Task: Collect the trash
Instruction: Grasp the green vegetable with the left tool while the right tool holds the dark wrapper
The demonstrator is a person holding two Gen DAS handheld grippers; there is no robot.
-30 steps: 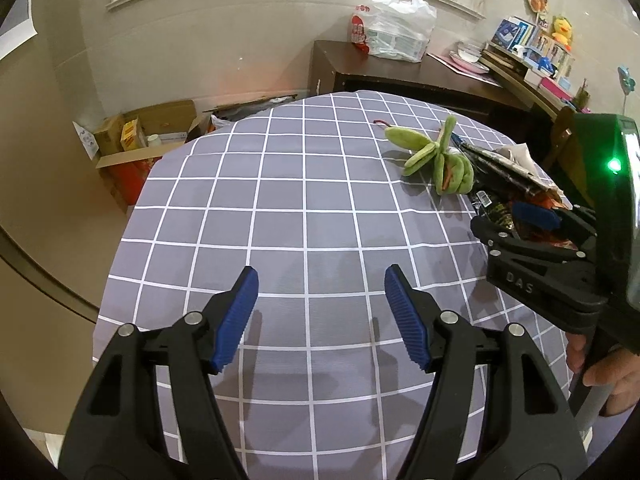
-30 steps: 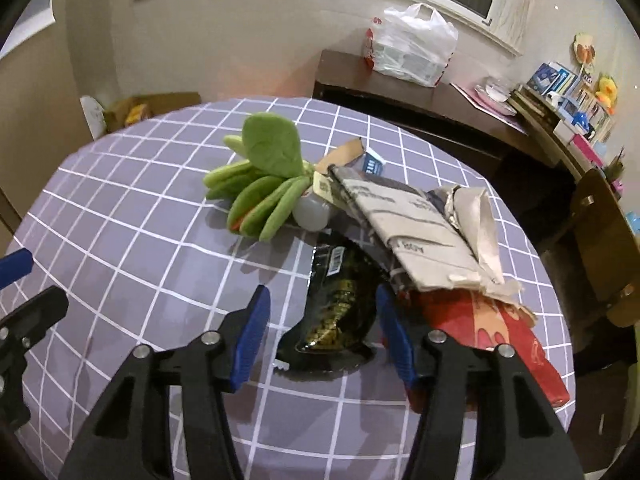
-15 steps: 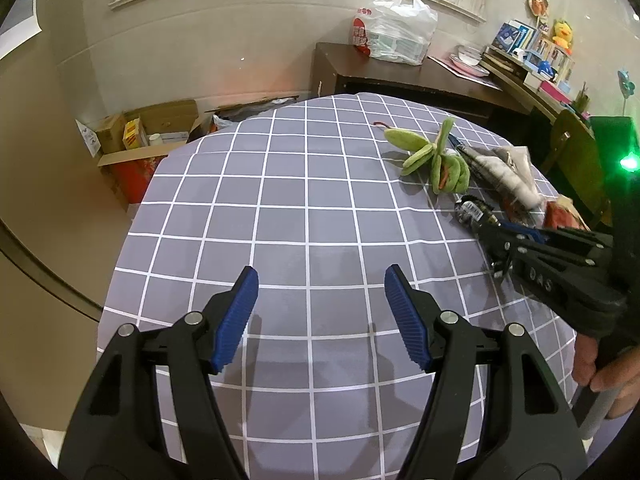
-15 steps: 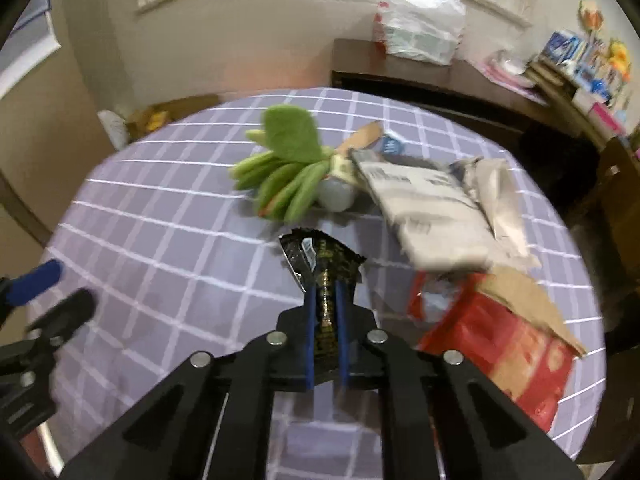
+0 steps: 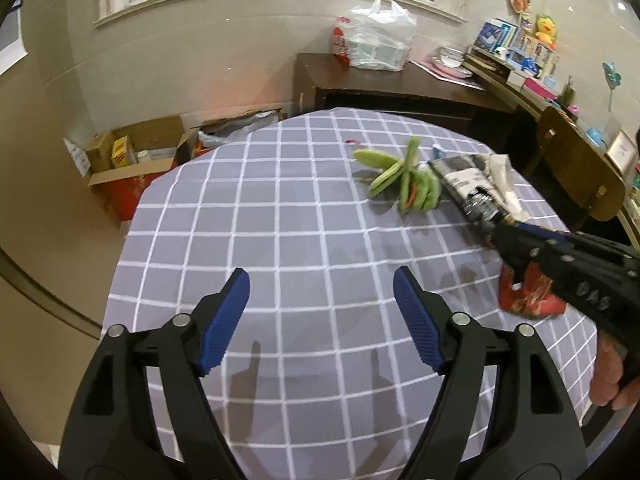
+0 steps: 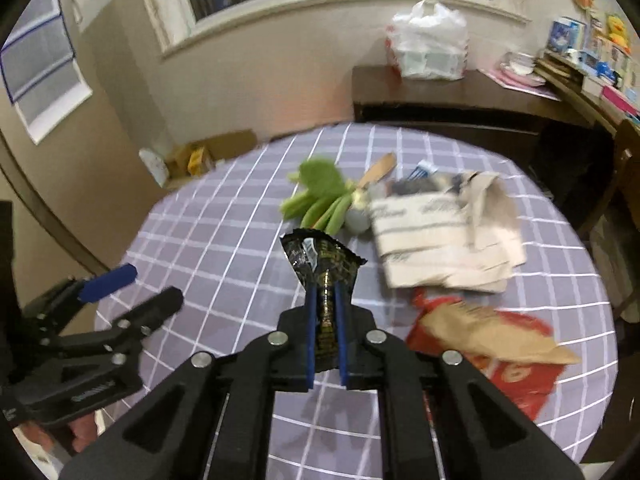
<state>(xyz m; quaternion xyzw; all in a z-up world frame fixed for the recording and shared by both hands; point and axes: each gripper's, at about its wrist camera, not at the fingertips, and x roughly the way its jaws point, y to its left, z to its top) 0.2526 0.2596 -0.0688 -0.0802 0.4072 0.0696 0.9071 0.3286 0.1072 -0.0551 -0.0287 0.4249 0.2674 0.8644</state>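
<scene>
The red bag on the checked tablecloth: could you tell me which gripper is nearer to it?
Right. The right gripper, shut on a black wrapper, is just beside the red bag; the left gripper, jaws opening on nothing, is farther off.

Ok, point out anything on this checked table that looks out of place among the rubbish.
The green plush toy, shaped like a bunch of leaves, lies against the crumpled printed paper bag and near the torn red packet. It looks like a toy, not trash. The right gripper is shut on a black crinkled foil wrapper.
</scene>
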